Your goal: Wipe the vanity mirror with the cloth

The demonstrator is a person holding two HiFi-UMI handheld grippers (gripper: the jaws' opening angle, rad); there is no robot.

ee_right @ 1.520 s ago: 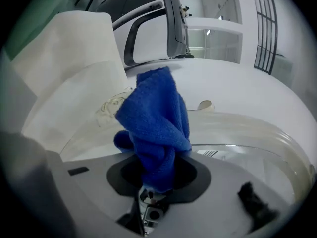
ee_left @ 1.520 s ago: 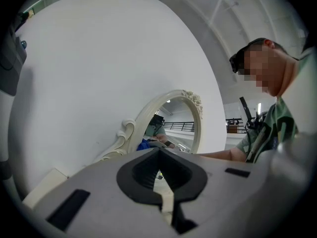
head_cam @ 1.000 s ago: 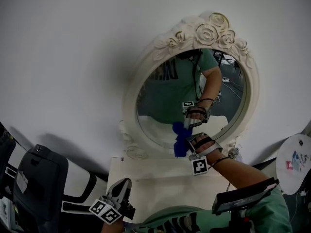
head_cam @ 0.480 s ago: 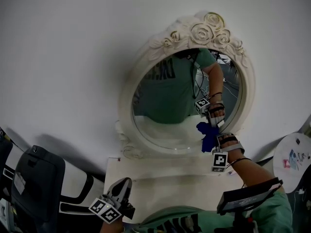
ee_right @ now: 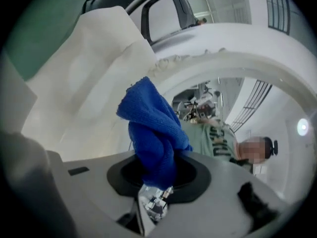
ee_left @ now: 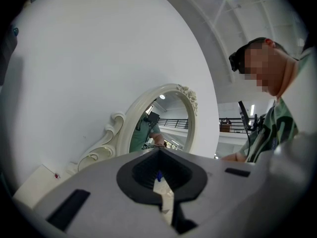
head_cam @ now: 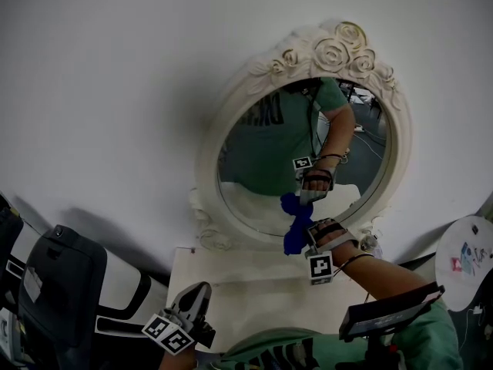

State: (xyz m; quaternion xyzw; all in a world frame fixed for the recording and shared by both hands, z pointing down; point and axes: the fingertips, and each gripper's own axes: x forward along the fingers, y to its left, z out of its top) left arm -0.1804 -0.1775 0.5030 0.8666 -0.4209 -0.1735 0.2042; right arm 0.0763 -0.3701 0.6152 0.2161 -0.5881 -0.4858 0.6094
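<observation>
Right gripper (head_cam: 303, 236) is clamped on a bunched-up blue cloth (head_cam: 293, 226). In the right gripper view you can see the wad of terry cloth (ee_right: 154, 138) sticking straight up out from between the jaws of the right gripper (ee_right: 153, 185), so that's a solid grab. From the head view the cloth is pressed up against the lower part of the glass (head_cam: 262, 149) of the vanity mirror (head_cam: 331, 52). It sits roughly bottom-middle, just above the lower edge of the frame, and the cloth and its reflection meet right there. The mirror is oval with a cream frame, carved roses on top and scrollwork at the bottom corners. It stands on a white vanity top (head_cam: 254, 284) against a plain white wall. The left gripper (head_cam: 192, 303) hangs low over the near-left edge of the vanity top, well apart from the mirror and not touching anything. In the left gripper view the left gripper (ee_left: 161, 180) has its jaws drawn together with just a thin slit between them and nothing held, and it points toward the mirror (ee_left: 190, 98) from the side.
</observation>
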